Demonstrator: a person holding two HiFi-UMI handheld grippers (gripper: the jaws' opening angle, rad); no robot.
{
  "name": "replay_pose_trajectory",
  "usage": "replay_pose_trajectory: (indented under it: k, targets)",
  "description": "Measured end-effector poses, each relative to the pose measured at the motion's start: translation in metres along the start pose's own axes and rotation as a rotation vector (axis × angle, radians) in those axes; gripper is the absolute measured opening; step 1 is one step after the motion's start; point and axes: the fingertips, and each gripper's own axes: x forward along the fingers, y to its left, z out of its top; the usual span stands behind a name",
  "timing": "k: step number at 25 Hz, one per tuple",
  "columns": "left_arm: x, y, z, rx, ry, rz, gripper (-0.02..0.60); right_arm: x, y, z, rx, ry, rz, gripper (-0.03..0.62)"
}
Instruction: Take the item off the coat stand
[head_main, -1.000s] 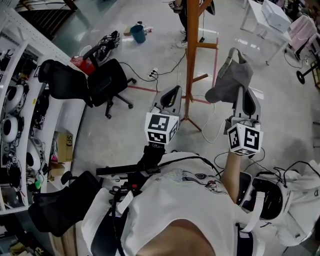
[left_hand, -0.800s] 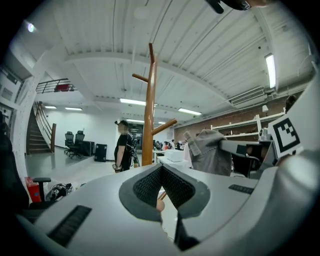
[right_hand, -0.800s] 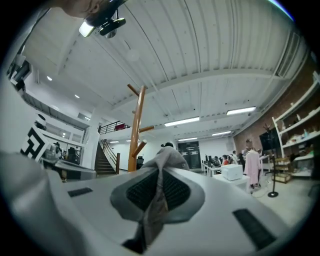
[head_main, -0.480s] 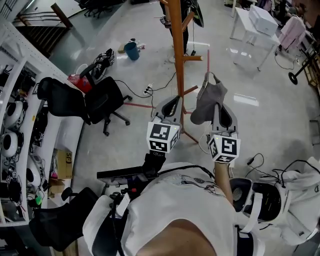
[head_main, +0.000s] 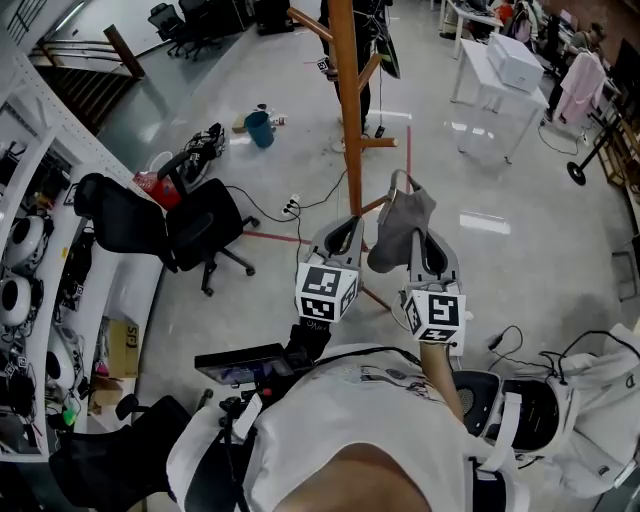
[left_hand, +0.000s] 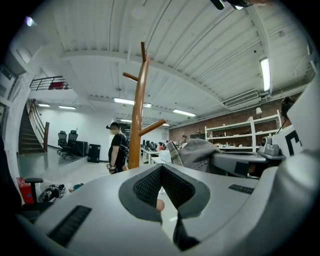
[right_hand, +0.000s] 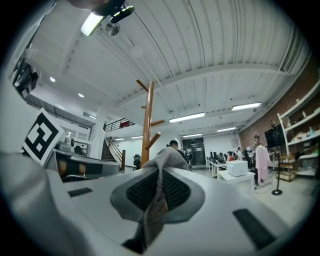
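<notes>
As right fingers (right_hand: 177, 192) pinch cap (head_main: 400, 228), coat stand (head_main: 347, 120) ahead, chair (head_main: 195, 225) left

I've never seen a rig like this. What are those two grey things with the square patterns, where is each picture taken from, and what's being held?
A person wears a head camera looking down: that gives the wide picture. Each hand holds a two-jaw tool, the left gripper and the right gripper; the patterned cubes are part of them. The other two pictures come from cameras riding on those grippers. The right gripper is shut on a grey cap, already off the wooden coat stand. The left gripper is shut and empty. On the floor stand a black office chair and a blue bucket.
</notes>
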Motion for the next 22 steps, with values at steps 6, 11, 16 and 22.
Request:
replay_pose_trajectory:
  k: [6,11,16,22]
  targets:
    - [-0.002,0.002,0.003,0.000,-0.007,-0.001,0.002,0.000,0.002,0.004,-0.008,-0.007,0.000,0.026]
    - [0.002,0.001,0.005,-0.007,-0.003,-0.006,0.003,0.003,0.001,0.007,-0.008,-0.008,0.005,0.026]
    - [0.004,-0.002,0.012,0.005,0.000,-0.003,0.003,0.004,-0.004,0.014,-0.011,-0.009,0.003,0.026]
    - [-0.003,0.000,0.003,0.011,-0.001,-0.007,0.002,0.000,0.003,0.004,-0.016,-0.004,-0.002,0.025]
